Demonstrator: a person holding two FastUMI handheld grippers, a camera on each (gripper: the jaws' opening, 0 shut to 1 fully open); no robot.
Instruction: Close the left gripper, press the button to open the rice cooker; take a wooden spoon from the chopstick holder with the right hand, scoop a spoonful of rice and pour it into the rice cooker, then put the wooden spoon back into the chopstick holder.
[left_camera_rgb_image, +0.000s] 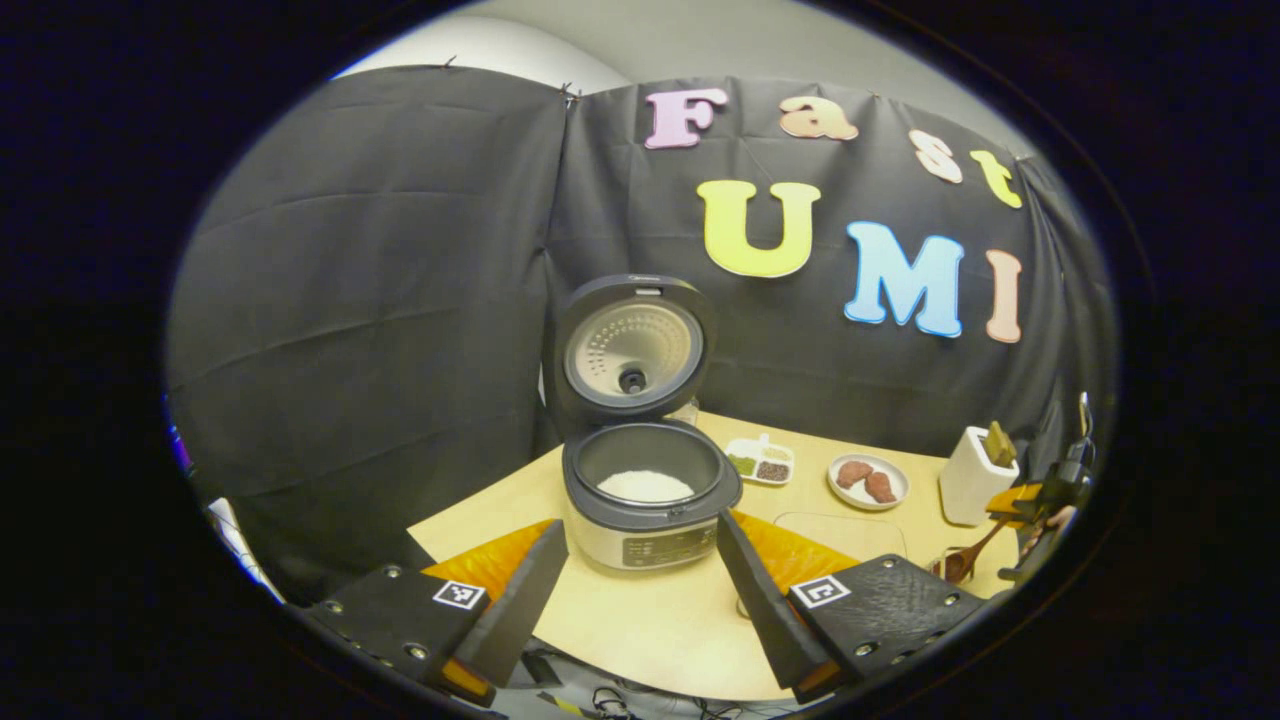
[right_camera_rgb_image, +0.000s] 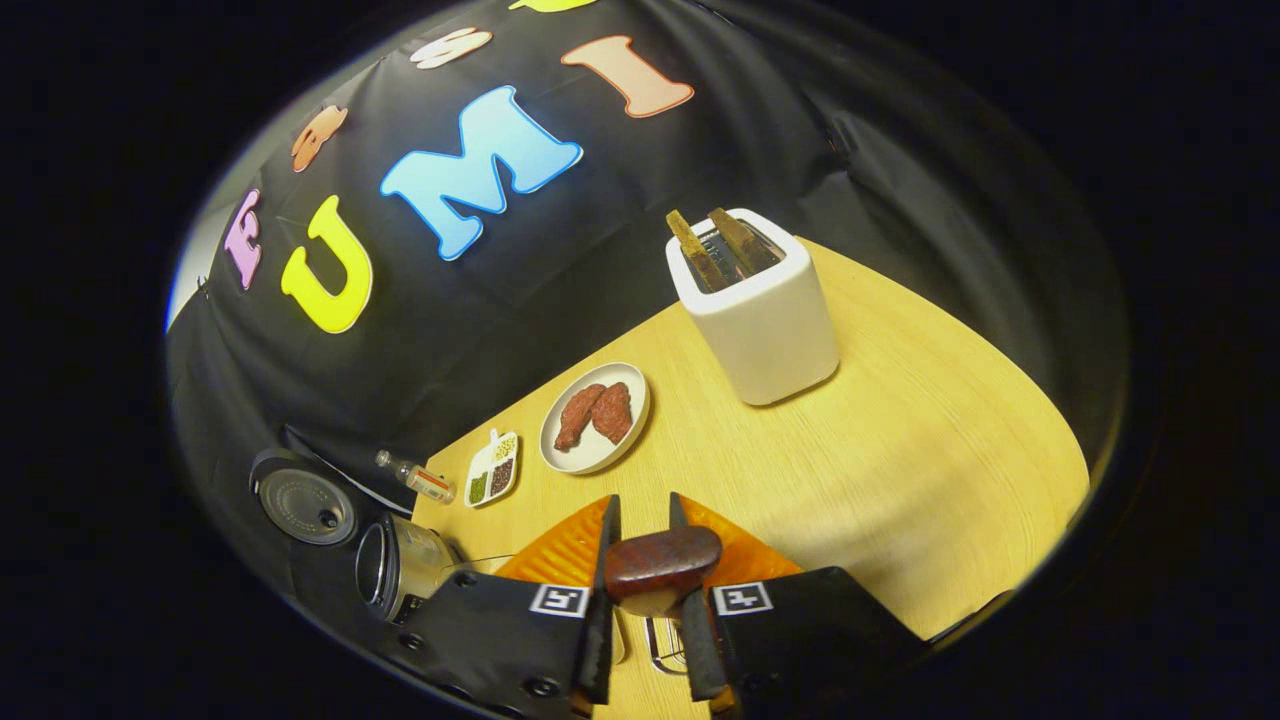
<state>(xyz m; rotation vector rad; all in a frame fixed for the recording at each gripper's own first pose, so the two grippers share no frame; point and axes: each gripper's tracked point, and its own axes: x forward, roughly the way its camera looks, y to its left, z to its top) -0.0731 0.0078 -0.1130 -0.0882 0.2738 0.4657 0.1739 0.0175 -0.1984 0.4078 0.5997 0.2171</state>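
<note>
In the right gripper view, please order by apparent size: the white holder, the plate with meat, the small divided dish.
1. White holder, largest.
2. Plate with meat.
3. Small divided dish, smallest.
The dish lies farther from the camera than the holder, so true sizes may differ.

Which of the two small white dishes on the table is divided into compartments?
The rectangular dish nearer the rice cooker; it holds green and dark grains in separate sections. The round plate beside it is undivided, with two reddish-brown pieces.
</note>
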